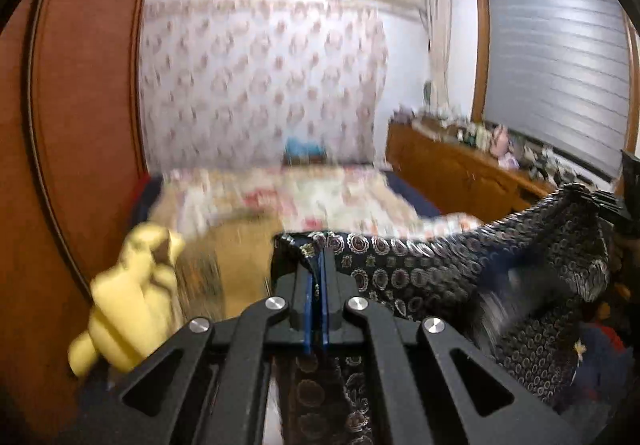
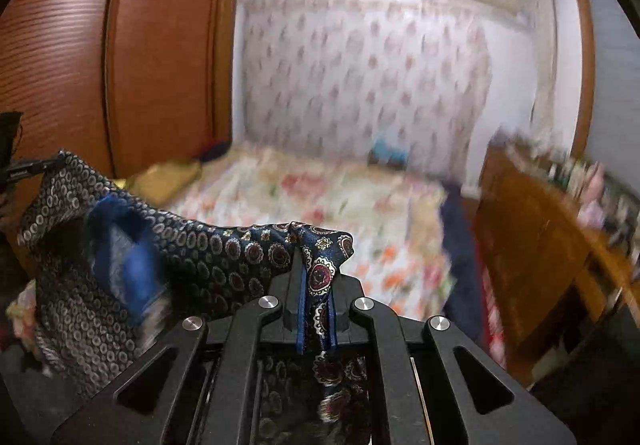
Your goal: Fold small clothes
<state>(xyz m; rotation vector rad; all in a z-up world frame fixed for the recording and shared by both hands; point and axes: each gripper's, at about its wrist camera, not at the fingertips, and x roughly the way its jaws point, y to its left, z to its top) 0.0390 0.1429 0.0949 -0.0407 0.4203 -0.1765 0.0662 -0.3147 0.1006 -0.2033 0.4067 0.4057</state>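
Both your grippers clamp one patterned garment, held up above the bed.

Your left gripper [image 1: 316,265] is pinched tight on a corner of the dark medallion-print garment [image 1: 460,269]; your right gripper [image 2: 318,277] is likewise closed on the opposite corner. Cloth hangs between them over the floral bedspread [image 2: 320,197]. Yellow plush toy [image 1: 132,293] lies lower left; no containers discernible.

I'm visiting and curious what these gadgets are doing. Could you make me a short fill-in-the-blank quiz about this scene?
1. Both grippers are shut on one dark patterned ____.
2. The garment hangs ____ between the left gripper and right gripper.
3. The bed has a ____ cover.

Missing words: garment; stretched; floral
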